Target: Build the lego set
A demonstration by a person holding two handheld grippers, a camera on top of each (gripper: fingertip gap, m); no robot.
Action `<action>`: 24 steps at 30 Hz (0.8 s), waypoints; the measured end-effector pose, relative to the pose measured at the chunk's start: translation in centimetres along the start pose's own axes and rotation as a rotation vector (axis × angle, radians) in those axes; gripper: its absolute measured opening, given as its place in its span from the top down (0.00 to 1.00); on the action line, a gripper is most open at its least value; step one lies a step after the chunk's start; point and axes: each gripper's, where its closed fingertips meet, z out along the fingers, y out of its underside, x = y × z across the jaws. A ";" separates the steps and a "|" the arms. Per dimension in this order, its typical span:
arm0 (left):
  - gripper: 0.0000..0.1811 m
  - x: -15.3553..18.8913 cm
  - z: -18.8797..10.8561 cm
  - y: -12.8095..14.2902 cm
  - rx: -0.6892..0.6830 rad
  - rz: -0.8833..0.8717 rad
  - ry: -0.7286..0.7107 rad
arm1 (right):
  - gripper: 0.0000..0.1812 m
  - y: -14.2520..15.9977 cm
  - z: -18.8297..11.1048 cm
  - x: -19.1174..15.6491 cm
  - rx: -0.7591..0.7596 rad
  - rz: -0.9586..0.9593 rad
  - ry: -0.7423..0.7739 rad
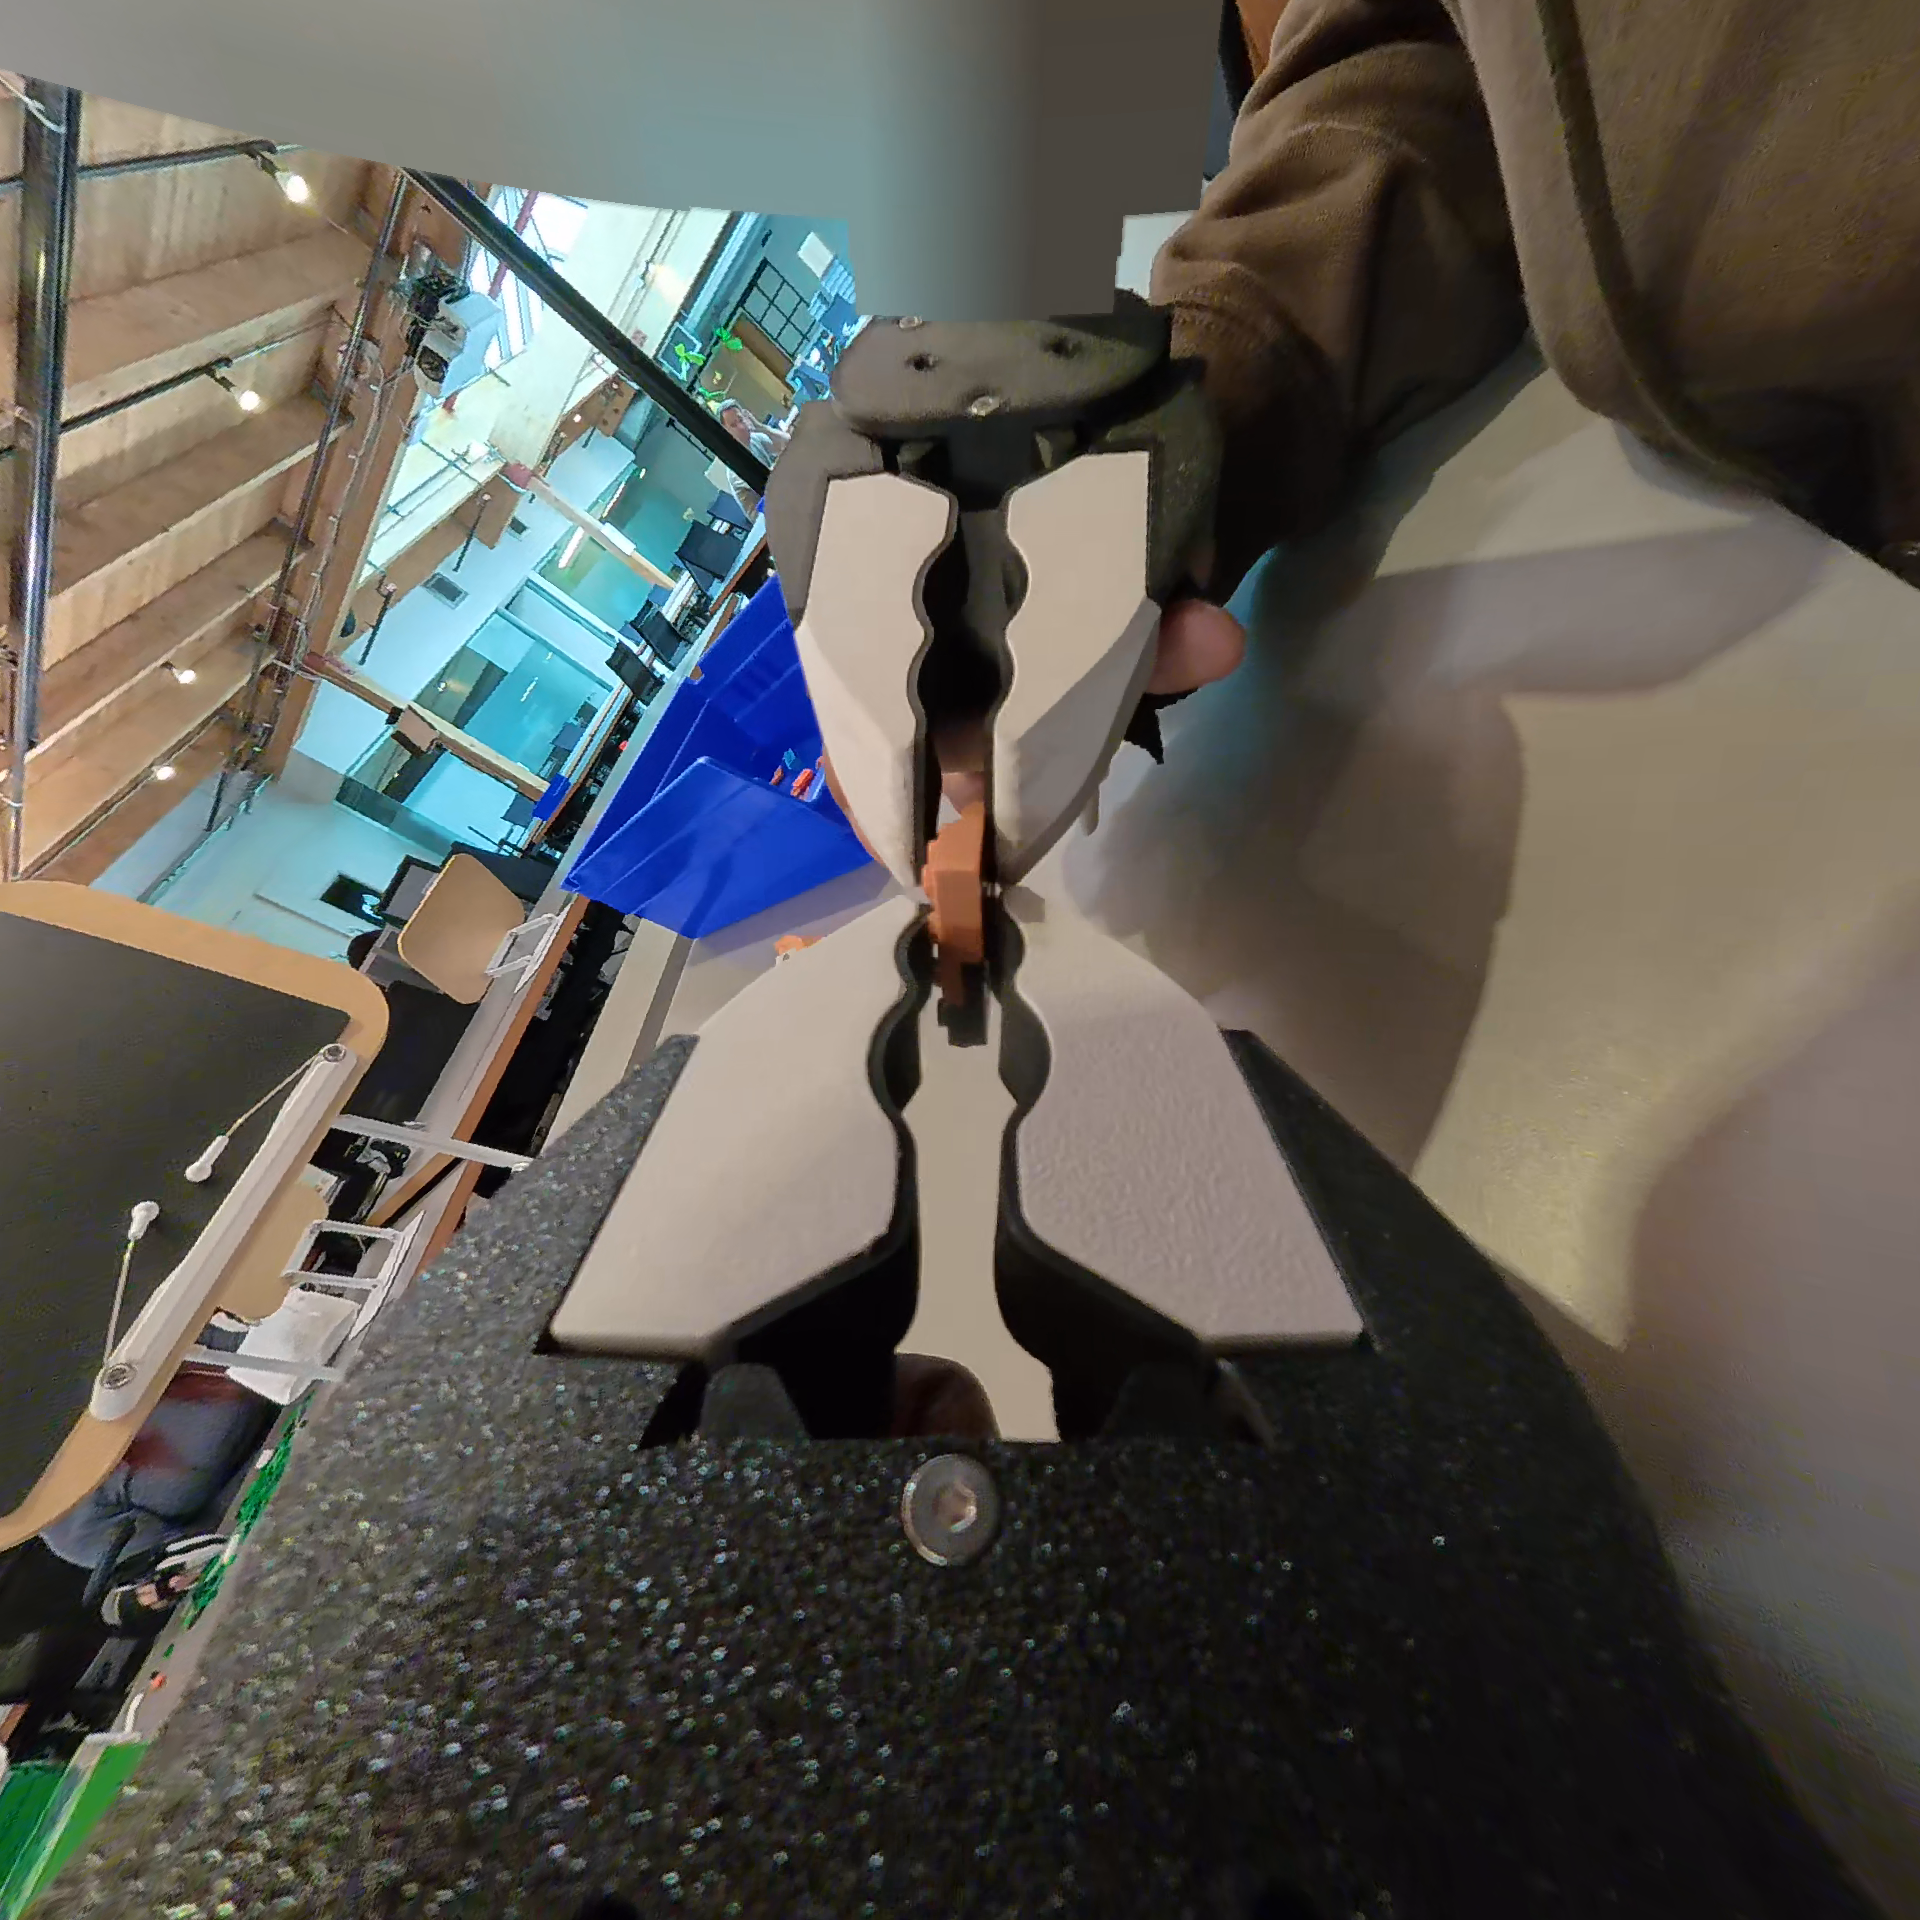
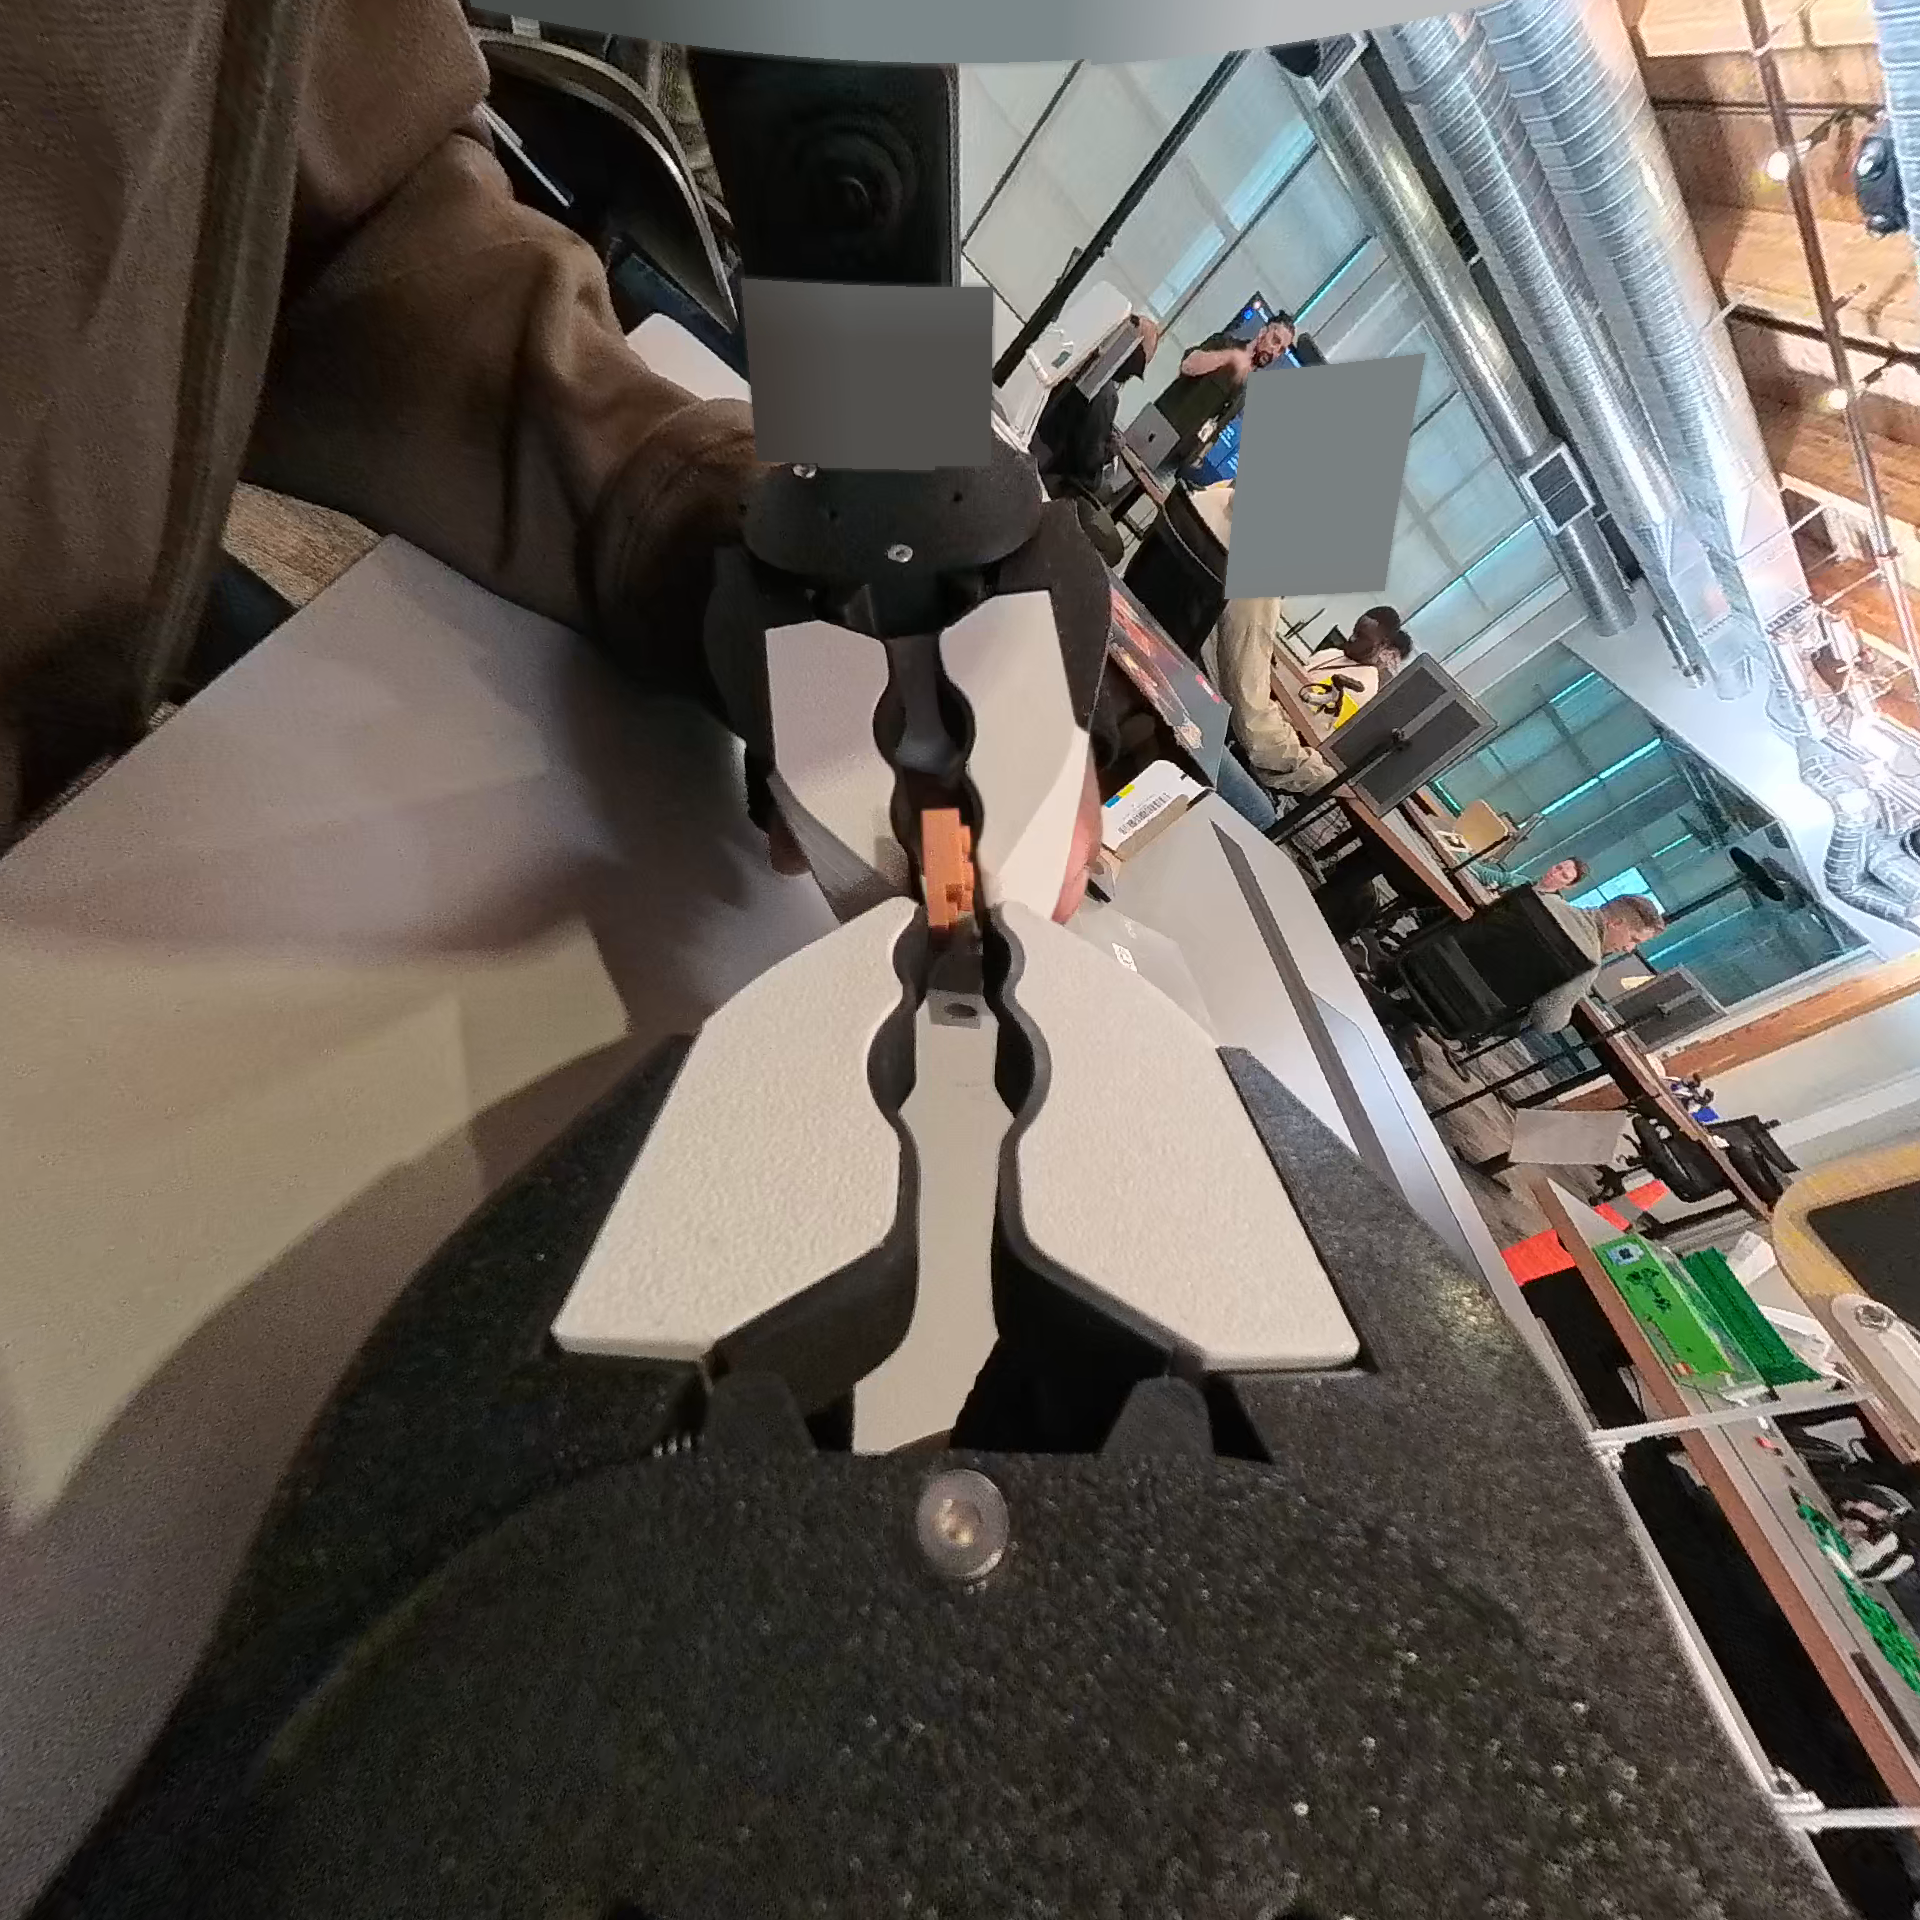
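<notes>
Left wrist view shows the left gripper [image 1: 961, 914] from behind; its pale, matte finger plates with wavy inner edges sit on a speckled black body and narrow to tips pinched on an orange brick [image 1: 954, 899] with a small black piece [image 1: 961, 1003] attached below it; the right gripper [image 1: 961, 862] meets it tip to tip from the opposite side, its own plates converging on the same brick, a fingertip showing at its flank; the assembly is held in the air above the pale, smooth tabletop [image 1: 1558, 935], between the two grippers; a brown sleeve [image 1: 1403, 312] fills the upper right; blue plastic bins [image 1: 717, 831] stand toward the tabletop's far edge, small orange bits beside them; a black board with a rounded wooden rim [image 1: 156, 1143] hangs at the left.

Right wrist view gives the reverse side; the right gripper [image 2: 951, 925] is clamped on the black piece [image 2: 956, 1003], whose round hole shows only here, and the orange brick [image 2: 943, 868], stepped and studded, reaches into the left gripper [image 2: 940, 883], closed on it; the bins are out of sight here; instead there are a grey laptop [image 2: 1247, 966] near the tabletop's edge, a cardboard box [image 2: 1148, 816], green plates [image 2: 1704, 1309] on a side bench, and people seated at long desks behind.
</notes>
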 end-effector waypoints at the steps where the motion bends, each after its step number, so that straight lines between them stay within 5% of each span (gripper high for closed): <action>1: 0.94 0.0 0.0 0.0 0.000 0.000 -0.001 | 0.95 0.0 0.0 0.0 0.001 0.001 0.000; 24: 0.95 0.6 0.2 0.7 -0.061 0.010 0.062 | 0.95 0.8 0.0 -0.7 -0.056 -0.145 -0.031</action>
